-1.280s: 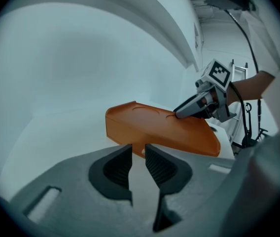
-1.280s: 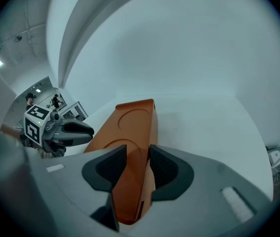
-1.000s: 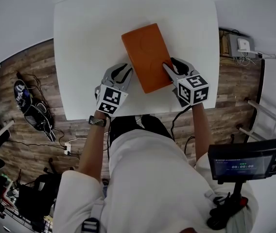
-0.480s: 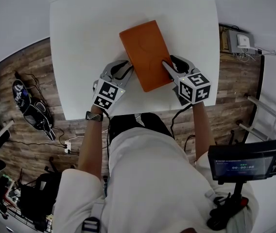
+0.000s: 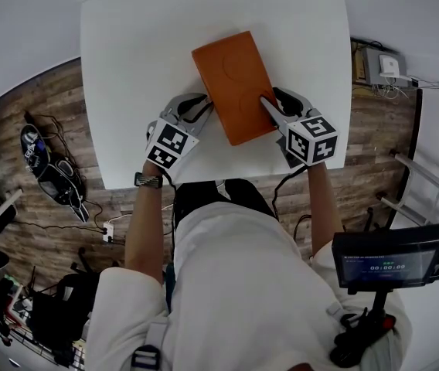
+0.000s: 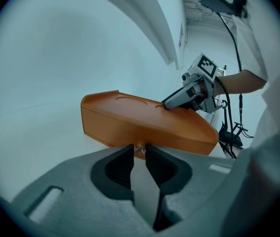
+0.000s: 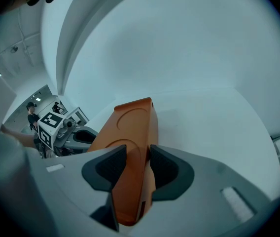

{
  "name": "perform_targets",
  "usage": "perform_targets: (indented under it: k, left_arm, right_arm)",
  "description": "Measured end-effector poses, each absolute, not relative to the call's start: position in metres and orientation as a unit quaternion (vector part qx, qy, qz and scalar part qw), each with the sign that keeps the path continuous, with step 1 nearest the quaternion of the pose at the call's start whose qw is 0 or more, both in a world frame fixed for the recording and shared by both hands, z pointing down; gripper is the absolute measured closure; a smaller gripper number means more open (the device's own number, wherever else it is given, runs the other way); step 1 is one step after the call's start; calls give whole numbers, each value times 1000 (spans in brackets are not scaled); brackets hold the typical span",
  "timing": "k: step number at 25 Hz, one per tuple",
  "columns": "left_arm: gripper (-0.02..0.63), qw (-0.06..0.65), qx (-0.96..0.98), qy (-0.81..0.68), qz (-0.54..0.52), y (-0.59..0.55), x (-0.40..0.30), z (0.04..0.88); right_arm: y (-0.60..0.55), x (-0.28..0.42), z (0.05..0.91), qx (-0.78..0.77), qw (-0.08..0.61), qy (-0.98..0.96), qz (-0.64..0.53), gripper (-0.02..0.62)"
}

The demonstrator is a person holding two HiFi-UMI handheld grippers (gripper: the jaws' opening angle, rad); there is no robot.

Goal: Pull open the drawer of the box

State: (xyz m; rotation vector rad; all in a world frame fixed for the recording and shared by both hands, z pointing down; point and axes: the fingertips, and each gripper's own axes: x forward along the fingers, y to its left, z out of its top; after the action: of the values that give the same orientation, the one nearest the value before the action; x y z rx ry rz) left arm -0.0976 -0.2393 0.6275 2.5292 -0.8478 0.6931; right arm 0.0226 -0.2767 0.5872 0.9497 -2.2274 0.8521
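The orange box (image 5: 233, 83) lay skewed near the middle of the tabletop's (image 5: 127, 68) front edge. My right gripper (image 7: 138, 154) was clamped on its near right corner. My left gripper (image 6: 139, 153), its jaws having just been closing, pinched the small clear knob (image 6: 139, 145) on the box's left side. That knob gave little purchase. I judged the tips could slip off, or the whole box drag leftward if the right hold gave.

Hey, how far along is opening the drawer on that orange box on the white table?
Done: the right gripper is clamped on the orange box, bracing it. In hand: the left gripper has just been closing, and its tips appear to pinch the small clear knob on the box's side. Left: the pull itself. No gap shows, so the drawer looks shut.
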Motion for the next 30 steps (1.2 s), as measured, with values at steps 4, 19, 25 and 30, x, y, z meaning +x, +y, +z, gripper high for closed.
perform_targets:
  k: [4, 19, 25, 30]
  left_arm:
    - [528, 195, 900, -299, 249, -239, -97, 628]
    - [529, 198, 897, -306, 250, -237, -105, 630]
    - [529, 201, 895, -310, 250, -235, -111, 632]
    - [529, 205, 891, -317, 253, -232, -120, 633]
  right_arm:
    - [-277, 23, 588, 356, 284, -831, 319, 439]
    - [-280, 28, 589, 364, 287, -826, 320, 439]
    - [-282, 31, 591, 366, 288, -825, 320, 439]
    - [-284, 33, 592, 368, 286, -824, 323, 439]
